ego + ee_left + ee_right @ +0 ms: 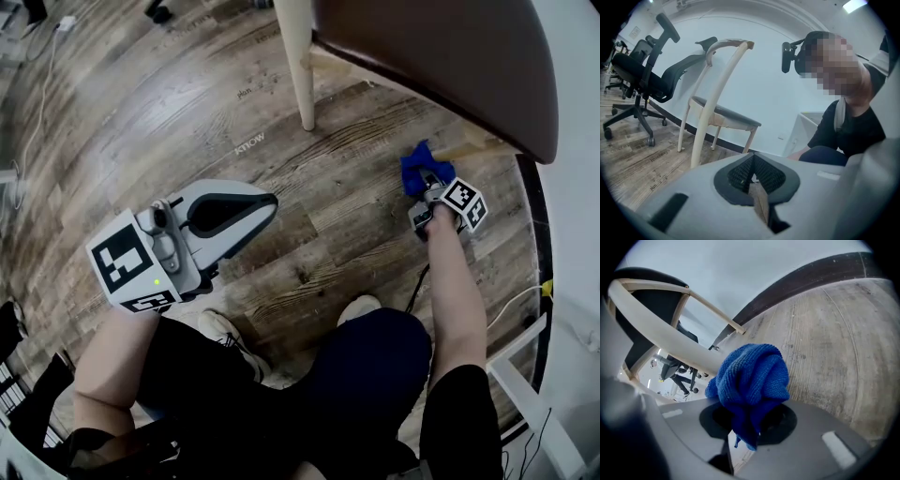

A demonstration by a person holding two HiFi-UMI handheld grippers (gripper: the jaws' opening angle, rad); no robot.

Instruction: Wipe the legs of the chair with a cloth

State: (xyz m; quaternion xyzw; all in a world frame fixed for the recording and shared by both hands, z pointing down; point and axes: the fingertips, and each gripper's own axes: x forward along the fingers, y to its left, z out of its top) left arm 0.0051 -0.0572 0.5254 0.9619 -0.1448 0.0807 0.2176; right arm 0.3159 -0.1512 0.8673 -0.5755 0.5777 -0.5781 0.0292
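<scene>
Your right claw point(750, 422) is clamped on a bunched blue cloth point(752, 373). The wad fills the gap between the jaws and bulges out ahead of them, and a loose tail hangs down at the near side. Your left claw point(752, 177) has its jaws together with nothing between them. It is raised at your left side, well apart from the cloth.

In the head view the cloth sits low over the wooden floor point(141, 122), just under the edge of the chair point(441, 56), whose brown seat is cut off by the top of the picture. One pale leg point(302, 75) stands in the open, well to the left of the cloth. The seat hides most of the leg nearest the cloth, leaving only a short pale strip beside it. In the right gripper view the cloth overlaps a pale chair bar, but you cannot tell whether the two touch. The cloth also covers the right claw's pads. Far behind the chair, the left gripper view shows a black office chair point(644, 77).
</scene>
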